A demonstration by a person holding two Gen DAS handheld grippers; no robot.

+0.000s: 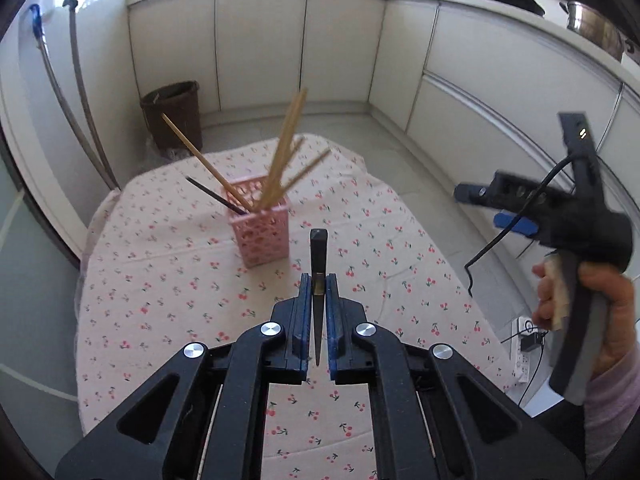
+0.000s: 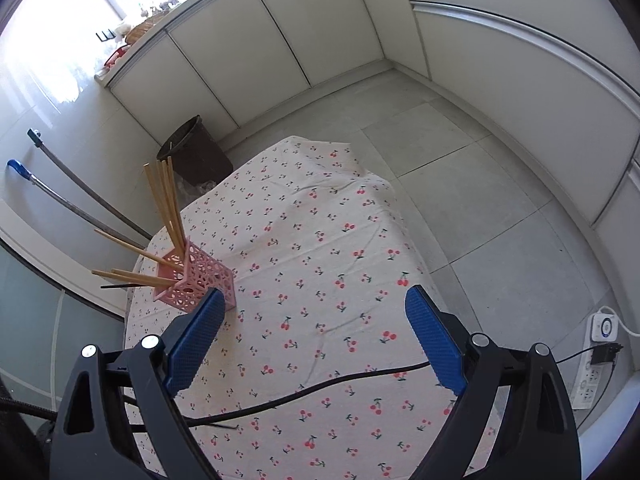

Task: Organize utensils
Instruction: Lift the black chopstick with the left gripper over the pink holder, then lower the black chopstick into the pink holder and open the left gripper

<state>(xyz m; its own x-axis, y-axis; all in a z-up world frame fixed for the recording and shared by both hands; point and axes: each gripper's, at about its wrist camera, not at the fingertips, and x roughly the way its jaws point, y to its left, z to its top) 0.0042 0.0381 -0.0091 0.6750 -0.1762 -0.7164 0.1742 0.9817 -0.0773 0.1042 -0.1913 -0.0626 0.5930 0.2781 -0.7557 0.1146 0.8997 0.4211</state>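
While clamped between the blue pads of the left tool [image 1: 319,284], pointing forward and up over the worktop [image 1: 168,280], with its blunt end ahead and its thin tip back between the arms: black chopstick [image 1: 318,256]. Just beyond it on the cherry-print cloth, upright: pink lattice holder [image 1: 262,232], filled with several wooden chopsticks [image 1: 286,140] fanned out and one more dark chopstick [image 1: 216,197] leaning left. Off to the right, raised above the floor beside the worktop, gripped by a hand [image 1: 600,304]: right tool [image 1: 492,204], blurred there. From its own camera, right tool [image 2: 312,316] spread wide with nothing between the blue pads, hovering over the cloth, holder [image 2: 196,280] near the left pad. Across the cloth below the pads: black cable [image 2: 320,388]. Behind the worktop on the floor: brown bin [image 1: 172,114]. Against the left wall: two long handles [image 1: 80,92].
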